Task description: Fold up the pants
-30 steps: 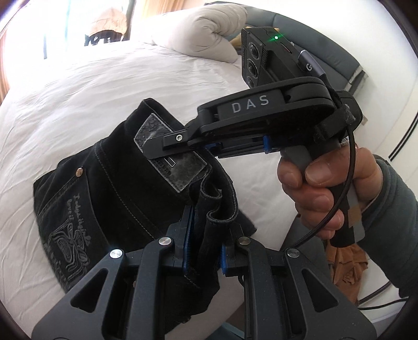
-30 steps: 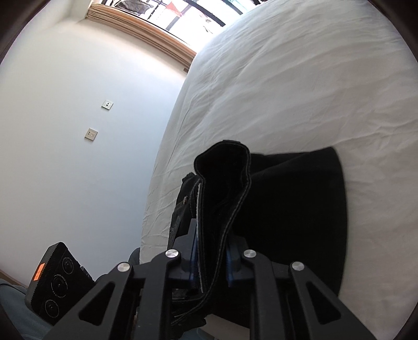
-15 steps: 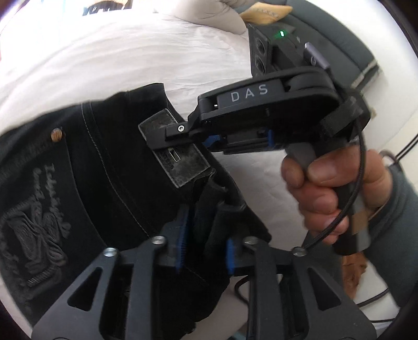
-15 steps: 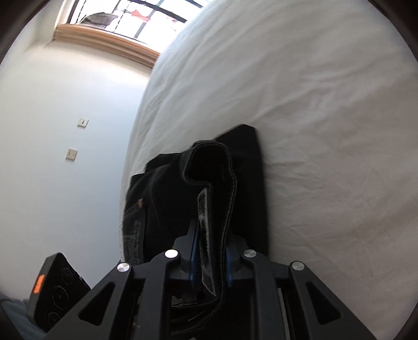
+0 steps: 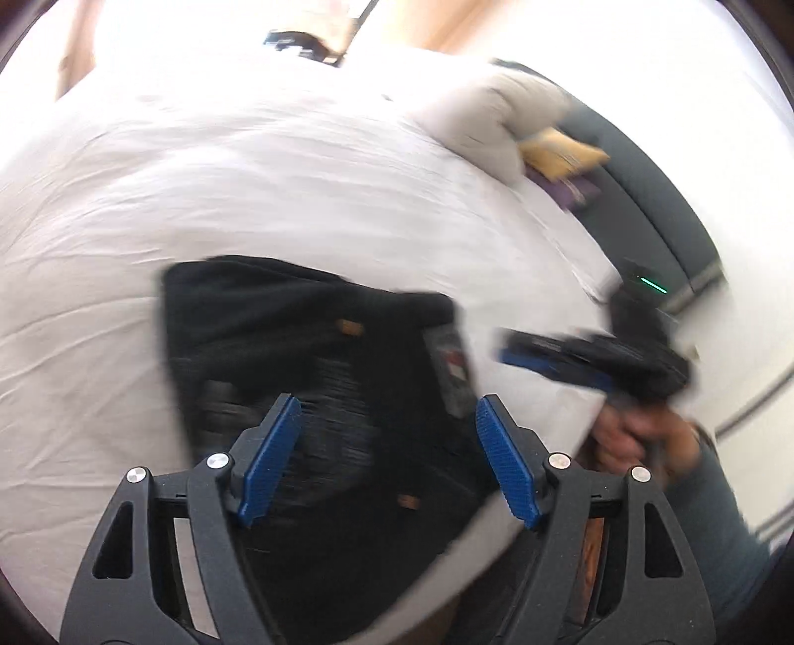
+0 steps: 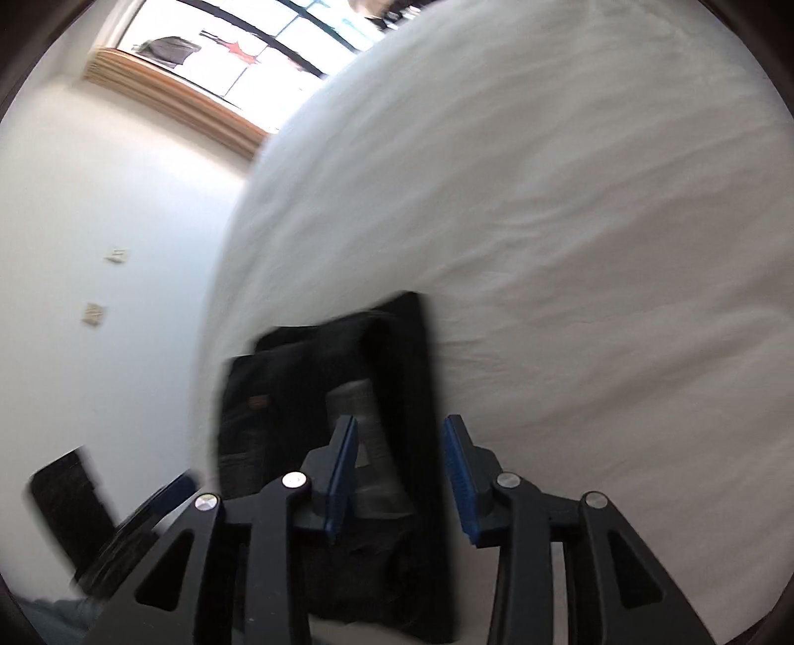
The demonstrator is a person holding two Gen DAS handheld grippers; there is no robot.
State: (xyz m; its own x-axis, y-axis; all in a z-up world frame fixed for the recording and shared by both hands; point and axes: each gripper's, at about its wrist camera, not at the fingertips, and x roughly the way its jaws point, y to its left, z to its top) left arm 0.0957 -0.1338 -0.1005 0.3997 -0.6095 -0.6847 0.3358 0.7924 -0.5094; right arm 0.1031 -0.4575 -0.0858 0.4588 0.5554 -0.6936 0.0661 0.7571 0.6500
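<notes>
The black pants (image 5: pixel 307 337) lie folded in a flat stack on the white bed (image 5: pixel 248 188) near its front edge. My left gripper (image 5: pixel 387 421) hovers over them with its jaws opening wide, its blue pads clear of the cloth. In the left wrist view the right gripper (image 5: pixel 546 354) shows at the pants' right edge, held by a hand (image 5: pixel 630 436). In the right wrist view the pants (image 6: pixel 307 397) lie flat below my right gripper (image 6: pixel 399 441), whose jaws are opening with nothing pressed between the pads.
A pale pillow (image 5: pixel 496 119) and a yellow cushion (image 5: pixel 561 154) lie at the bed's far right by a dark headboard (image 5: pixel 660 198). A white wall with two sockets (image 6: pixel 94 312) and a window (image 6: pixel 238 44) stand left of the bed. The sheet beyond the pants is bare.
Both grippers were shut on the pants' waistband; now both have let go and their jaws stand apart. The pants dropped flat onto the bed. The left gripper swung back across the pants.
</notes>
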